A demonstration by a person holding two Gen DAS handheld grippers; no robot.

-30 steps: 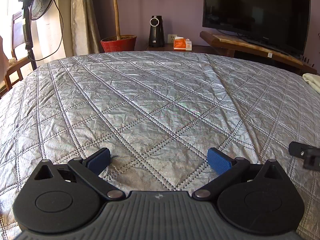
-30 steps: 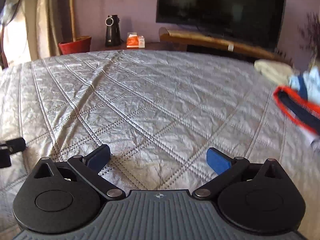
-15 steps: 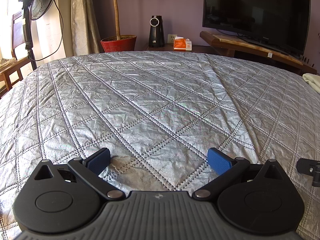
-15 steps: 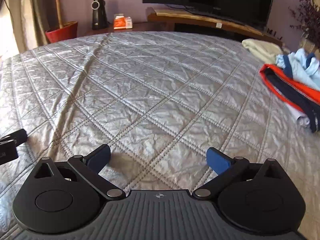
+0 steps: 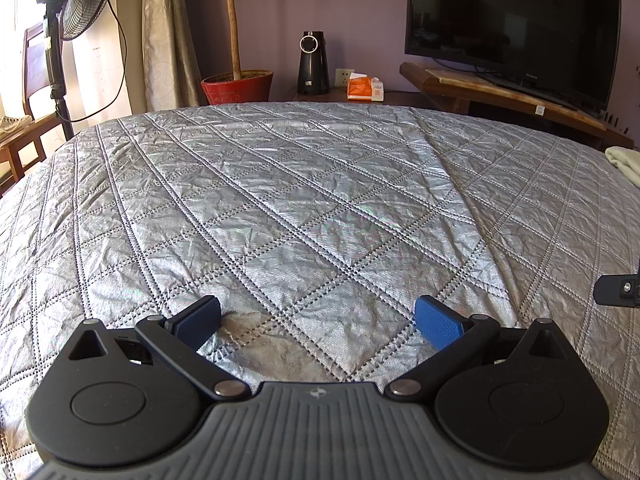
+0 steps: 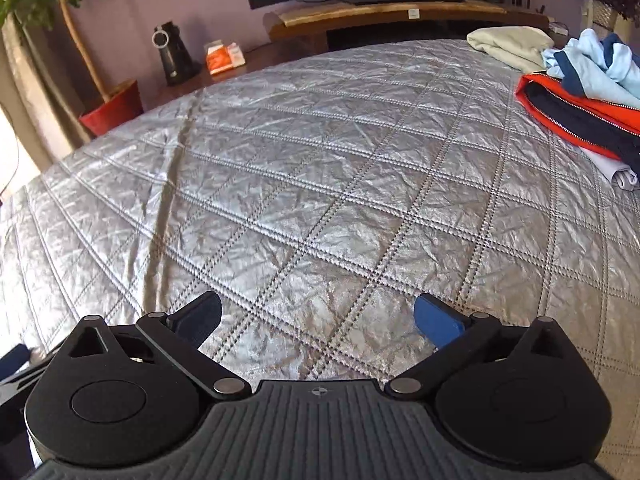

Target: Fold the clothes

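A heap of clothes lies at the bed's far right in the right wrist view: an orange and navy zip jacket (image 6: 576,108), a light blue garment (image 6: 600,64) on top of it, and a cream folded cloth (image 6: 508,46) behind. The cream cloth (image 5: 626,162) also peeks in at the right edge of the left wrist view. My right gripper (image 6: 318,320) hovers open over the silver quilted bedspread (image 6: 320,168), well short of the heap. My left gripper (image 5: 318,322) stands open low over the bedspread (image 5: 280,200), nothing between its fingers.
Beyond the bed stand a television (image 5: 512,28) on a wooden stand (image 5: 500,92), a red plant pot (image 5: 238,86), a black appliance (image 5: 313,62) and an orange tissue box (image 5: 362,88). A fan (image 5: 72,4) and chair (image 5: 24,120) are at the left.
My right gripper has swung right and tilted, bringing the heap of clothes further into view. The left gripper has stayed put, and the right one has slid toward that view's right edge.
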